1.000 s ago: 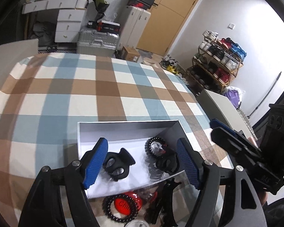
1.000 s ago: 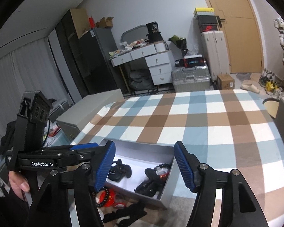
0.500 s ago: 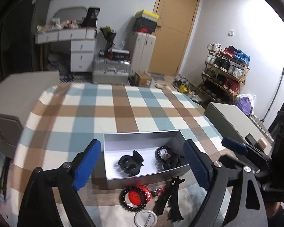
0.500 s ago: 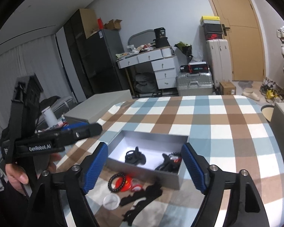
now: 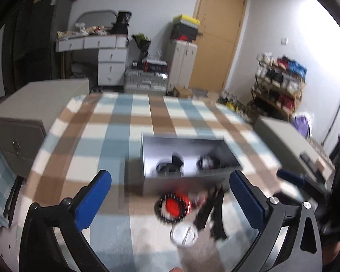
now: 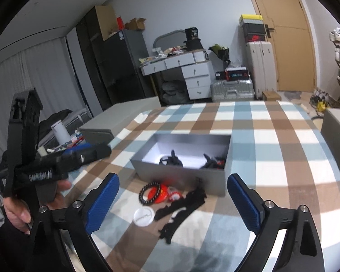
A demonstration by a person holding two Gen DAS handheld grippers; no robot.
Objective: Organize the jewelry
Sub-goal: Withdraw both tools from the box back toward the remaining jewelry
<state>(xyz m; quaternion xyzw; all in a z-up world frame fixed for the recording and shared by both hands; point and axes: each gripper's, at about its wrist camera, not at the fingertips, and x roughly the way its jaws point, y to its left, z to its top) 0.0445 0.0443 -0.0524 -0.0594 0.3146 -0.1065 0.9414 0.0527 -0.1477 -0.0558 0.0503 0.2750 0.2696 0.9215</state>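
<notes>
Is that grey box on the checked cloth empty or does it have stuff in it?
Not empty. The grey box holds a black hair claw and a dark tangle by its right wall.

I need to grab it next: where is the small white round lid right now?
In the right wrist view the white round lid lies on the checked cloth, outside the grey box, just in front of the black bead bracelet and left of the black lace strip.

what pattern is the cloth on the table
A plaid tablecloth of brown, light blue and white checks, clearest in the right wrist view.
</notes>
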